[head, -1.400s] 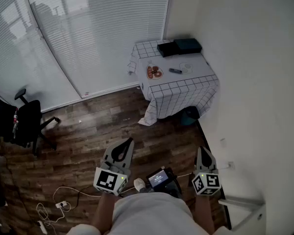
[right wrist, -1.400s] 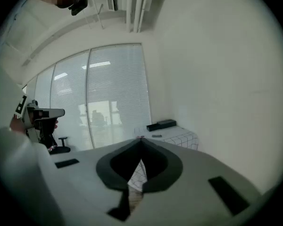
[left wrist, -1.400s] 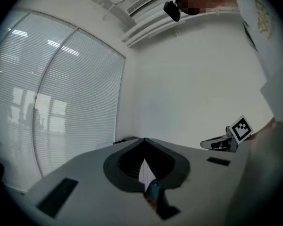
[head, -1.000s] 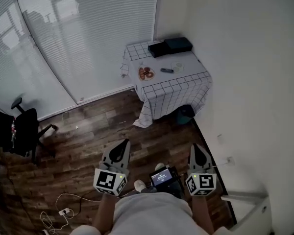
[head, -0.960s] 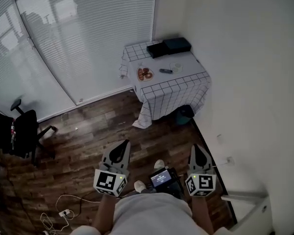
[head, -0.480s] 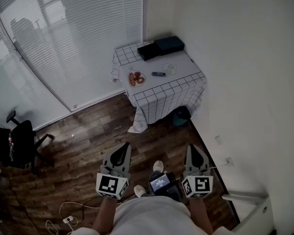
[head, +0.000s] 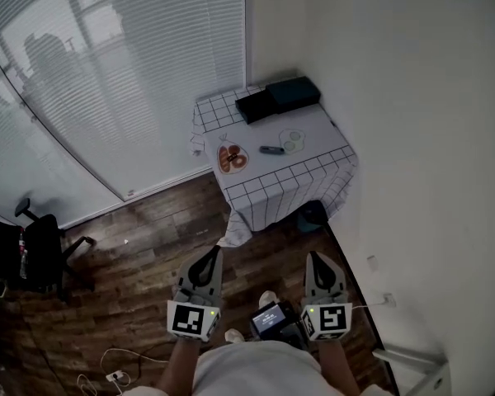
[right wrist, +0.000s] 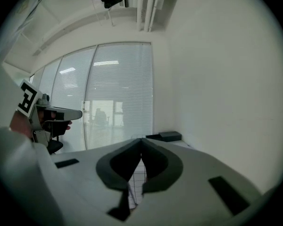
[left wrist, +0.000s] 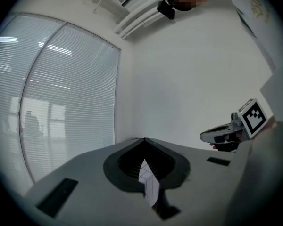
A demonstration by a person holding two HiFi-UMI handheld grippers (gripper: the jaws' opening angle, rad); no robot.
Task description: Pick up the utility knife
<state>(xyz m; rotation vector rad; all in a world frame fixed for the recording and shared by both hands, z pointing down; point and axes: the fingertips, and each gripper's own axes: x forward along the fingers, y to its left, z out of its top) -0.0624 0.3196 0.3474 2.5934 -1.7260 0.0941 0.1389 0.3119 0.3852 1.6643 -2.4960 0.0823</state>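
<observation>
- Left gripper (head: 210,254) and right gripper (head: 318,258): fingers closed, empty, well apart from the worktop (head: 313,139).
- Risk: arriving with fingers unopened would shove the utility knife (head: 271,149) instead of gripping it.

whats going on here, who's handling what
A person holds a gripper in each hand, the left gripper and the right gripper, both shut and empty, out in front. The utility knife lies untouched on the checked-cloth table in the corner, across the wooden floor, between a plate of food and a small white dish. Nothing is picked up yet.
</observation>
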